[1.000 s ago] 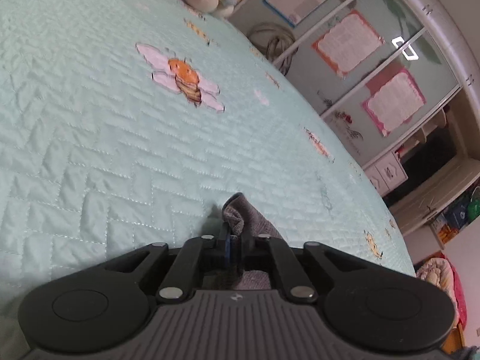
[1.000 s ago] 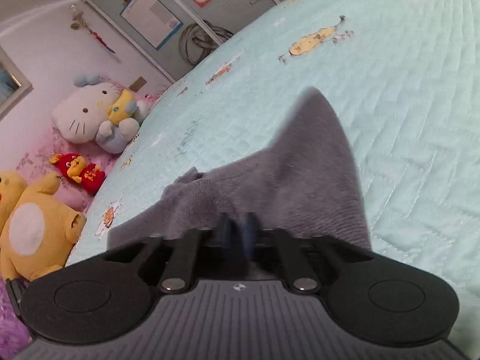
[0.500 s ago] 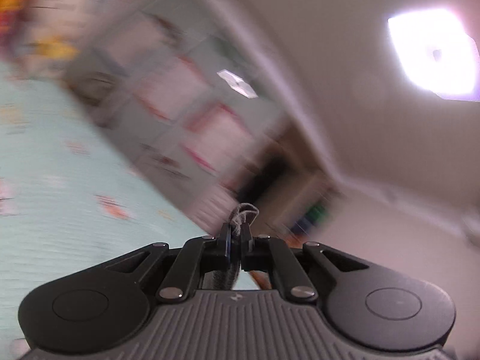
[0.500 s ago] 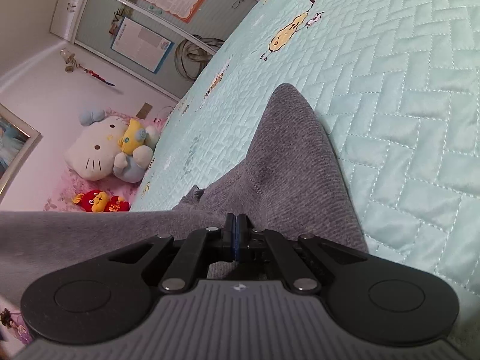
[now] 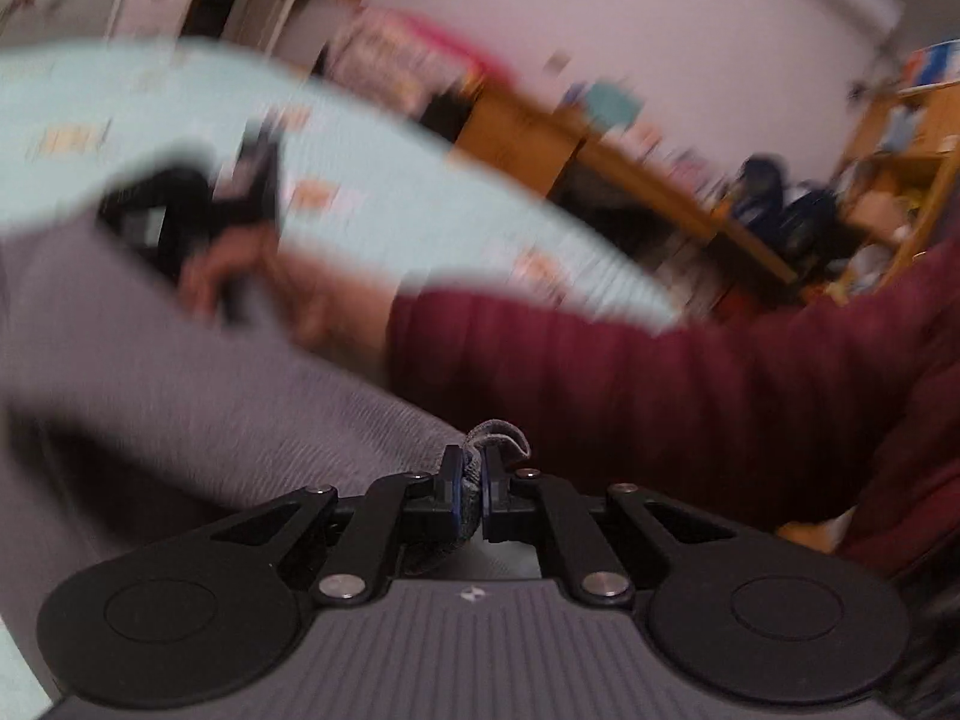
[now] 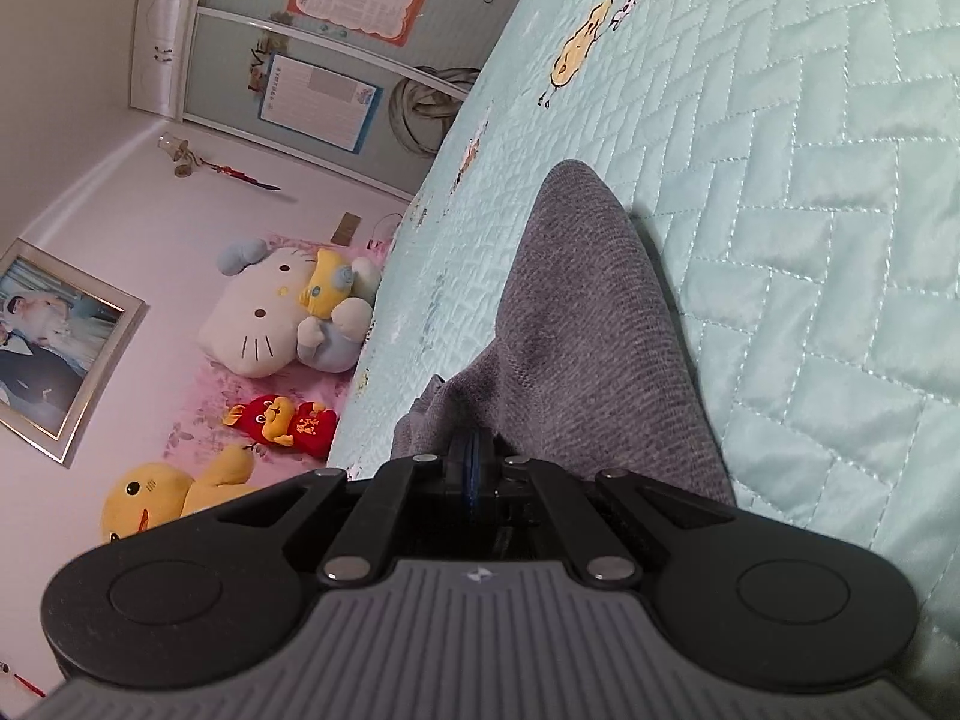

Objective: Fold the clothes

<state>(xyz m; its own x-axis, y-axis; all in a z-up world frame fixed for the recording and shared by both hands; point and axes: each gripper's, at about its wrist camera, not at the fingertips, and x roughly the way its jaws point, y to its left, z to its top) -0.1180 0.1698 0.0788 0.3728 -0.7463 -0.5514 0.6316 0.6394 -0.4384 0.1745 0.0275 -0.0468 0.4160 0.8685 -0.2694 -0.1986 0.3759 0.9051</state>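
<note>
Left gripper (image 5: 470, 474) has its jaws pinching a bunched edge of the grey garment (image 5: 180, 384), lifted above the mint quilted bed (image 5: 372, 204); blurry view, but a hand (image 5: 300, 294) in a maroon sleeve (image 5: 630, 384) seems to grip the other tool. Right gripper (image 6: 472, 468) jaws are pressed together on the garment, which drapes forward onto the bed.

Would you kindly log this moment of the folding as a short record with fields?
surface: mint quilted bedspread
garment: grey knit garment, partly lying on the bedspread
left gripper: shut on a bunched edge of the garment
right gripper: shut on the garment
person: maroon sleeve visible in the left wrist view
image quality: left wrist view blurred
beside bed: plush toys
</note>
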